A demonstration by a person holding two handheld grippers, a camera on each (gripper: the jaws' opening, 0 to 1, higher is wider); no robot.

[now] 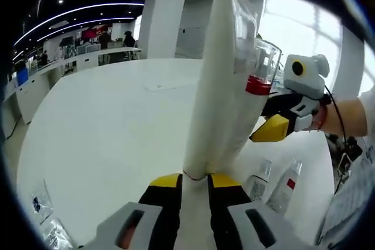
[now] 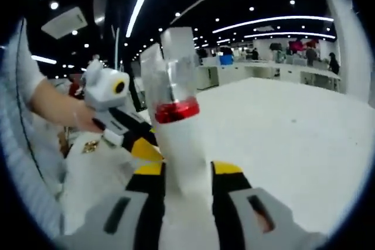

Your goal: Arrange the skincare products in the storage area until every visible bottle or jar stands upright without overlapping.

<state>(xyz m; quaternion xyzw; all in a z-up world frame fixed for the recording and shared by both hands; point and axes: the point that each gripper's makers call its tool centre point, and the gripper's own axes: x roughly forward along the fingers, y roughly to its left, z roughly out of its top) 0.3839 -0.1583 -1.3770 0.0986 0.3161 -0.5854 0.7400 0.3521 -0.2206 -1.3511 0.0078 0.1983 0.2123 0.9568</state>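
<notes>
L gripper (image 1: 195, 181): jaws clamped on the bottom end of a white tube (image 1: 225, 80), which is held up off the counter (image 1: 117, 133) and fills the mid of the left gripper view. Behind the tube, touching or just beside it, a bottle (image 1: 258, 71) w/ clear cap and red band, also in the air. R gripper (image 1: 270, 128) comes in from the right w/ a hand (image 1: 345, 115) behind it, at the bottle's base.

R gripper (image 2: 186, 171): jaws clamped on the white body of that bottle (image 2: 174, 106), upright, clear cap on top. L gripper (image 2: 140, 144) sits just left of it.

On the counter at lower right of the left gripper view, 2 more small bottles (image 1: 275, 185) lie/lean near each other; can't tell if upright. Plastic packets (image 1: 44, 209) at lower left.
</notes>
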